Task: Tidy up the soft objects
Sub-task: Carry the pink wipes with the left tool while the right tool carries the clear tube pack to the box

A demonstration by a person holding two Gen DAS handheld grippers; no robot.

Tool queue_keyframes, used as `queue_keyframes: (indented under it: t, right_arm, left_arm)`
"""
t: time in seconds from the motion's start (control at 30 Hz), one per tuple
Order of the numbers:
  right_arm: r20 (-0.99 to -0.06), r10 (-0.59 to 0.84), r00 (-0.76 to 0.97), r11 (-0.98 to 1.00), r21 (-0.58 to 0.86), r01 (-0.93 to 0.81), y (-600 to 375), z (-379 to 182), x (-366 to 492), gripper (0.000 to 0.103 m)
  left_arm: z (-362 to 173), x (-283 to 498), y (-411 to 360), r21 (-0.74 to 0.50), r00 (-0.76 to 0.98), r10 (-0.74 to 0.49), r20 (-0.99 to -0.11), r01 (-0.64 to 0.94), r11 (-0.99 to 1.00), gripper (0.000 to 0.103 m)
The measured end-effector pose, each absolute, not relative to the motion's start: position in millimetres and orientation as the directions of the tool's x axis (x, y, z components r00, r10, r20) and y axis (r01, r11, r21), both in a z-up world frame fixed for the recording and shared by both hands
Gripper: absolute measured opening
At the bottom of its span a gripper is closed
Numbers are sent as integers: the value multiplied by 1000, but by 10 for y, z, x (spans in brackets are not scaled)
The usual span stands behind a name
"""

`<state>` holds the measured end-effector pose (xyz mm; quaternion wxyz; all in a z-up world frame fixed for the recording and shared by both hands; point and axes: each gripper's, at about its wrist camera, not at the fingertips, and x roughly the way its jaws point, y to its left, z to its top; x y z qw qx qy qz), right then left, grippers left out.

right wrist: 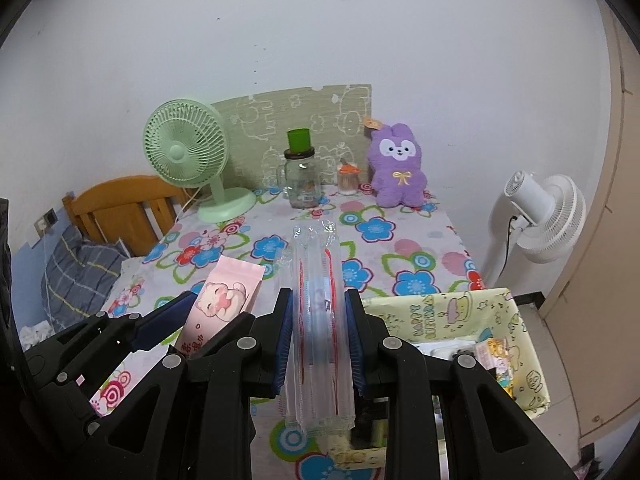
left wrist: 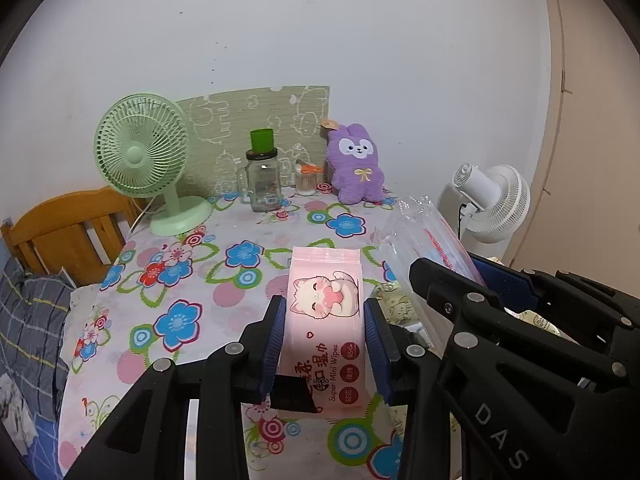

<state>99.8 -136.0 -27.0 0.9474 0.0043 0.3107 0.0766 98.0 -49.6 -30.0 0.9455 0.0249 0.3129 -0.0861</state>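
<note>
Left gripper (left wrist: 325, 320) and right gripper (right wrist: 318, 316) (side by side) angle downward, each clamped on a pack.

The table (left wrist: 192, 280) wears a white cloth printed with blue, red and pink flowers on green stems; at centre frame the wipes pack (left wrist: 324, 320) is pale pink with a cartoon cat and red lettering; the tongs are black with blue pads (left wrist: 276, 340); upper left, a mint-green fan (left wrist: 142, 156); a purple plush rabbit (left wrist: 358, 166) with a white face and yellow bow; the clear packet (right wrist: 318, 320) shows red stripes; lower right, a pale yellow box (right wrist: 524, 328) with cartoon doodles; a white fan (right wrist: 548, 216) at right.
</note>
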Motion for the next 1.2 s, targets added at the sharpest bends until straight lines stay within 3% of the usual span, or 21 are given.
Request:
queue_keyframes:
  t: [1.2]
  right_arm:
    - [-628, 36, 778, 999, 33, -19, -2208, -588, 1138, 28]
  left_arm:
    - [-644, 1221, -1329, -25, 728, -232, -646, 283, 959, 39]
